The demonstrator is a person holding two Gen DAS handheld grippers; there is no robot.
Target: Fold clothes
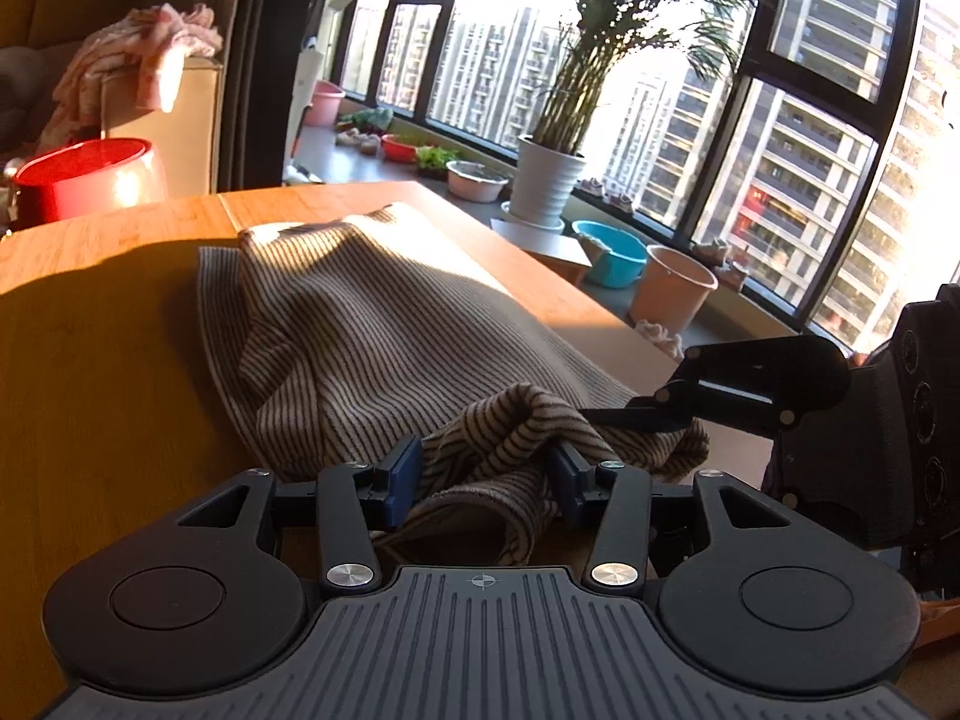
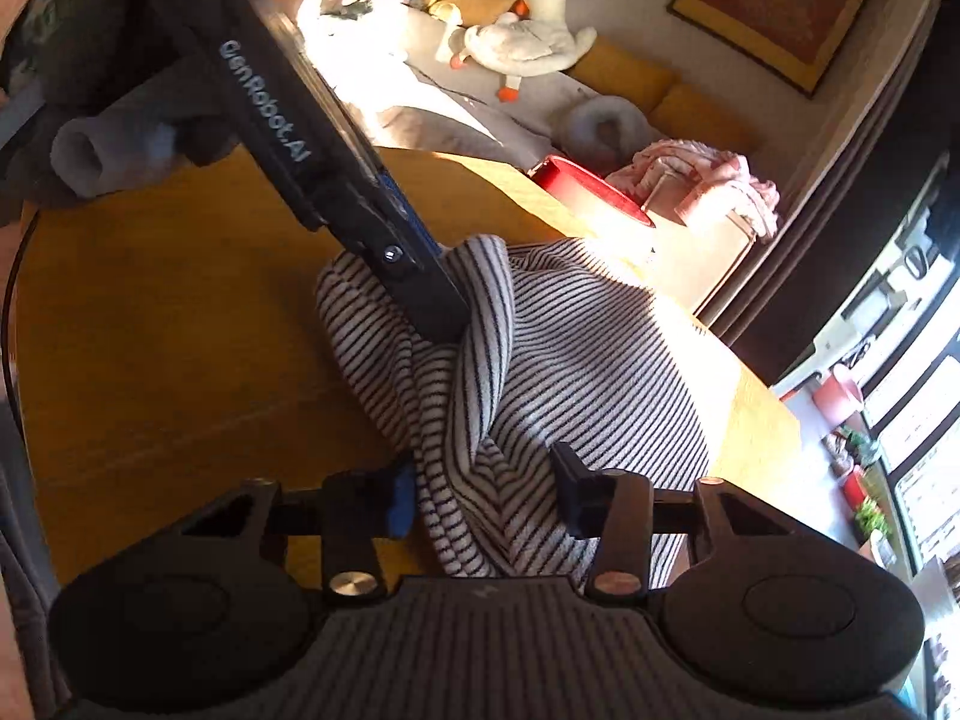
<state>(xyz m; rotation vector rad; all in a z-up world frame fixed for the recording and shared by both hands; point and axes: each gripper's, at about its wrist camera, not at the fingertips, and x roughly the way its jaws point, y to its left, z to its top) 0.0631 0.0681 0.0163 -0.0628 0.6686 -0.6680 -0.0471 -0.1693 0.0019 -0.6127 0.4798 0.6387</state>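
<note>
A striped garment (image 1: 372,324), beige with thin dark lines, lies on the wooden table (image 1: 108,312) near its window-side edge. It is partly folded. Its near end is bunched and lifted up into a crumpled fold.

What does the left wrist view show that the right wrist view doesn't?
Left wrist only: the potted palm, the blue basin and the tower blocks beyond the windows.

Right wrist only: the plush goose on the sofa and framed pictures on the wall.

Both: the striped garment on the wooden table, the red tub, the left gripper and right gripper, each with striped fabric bunched between open fingers.
</note>
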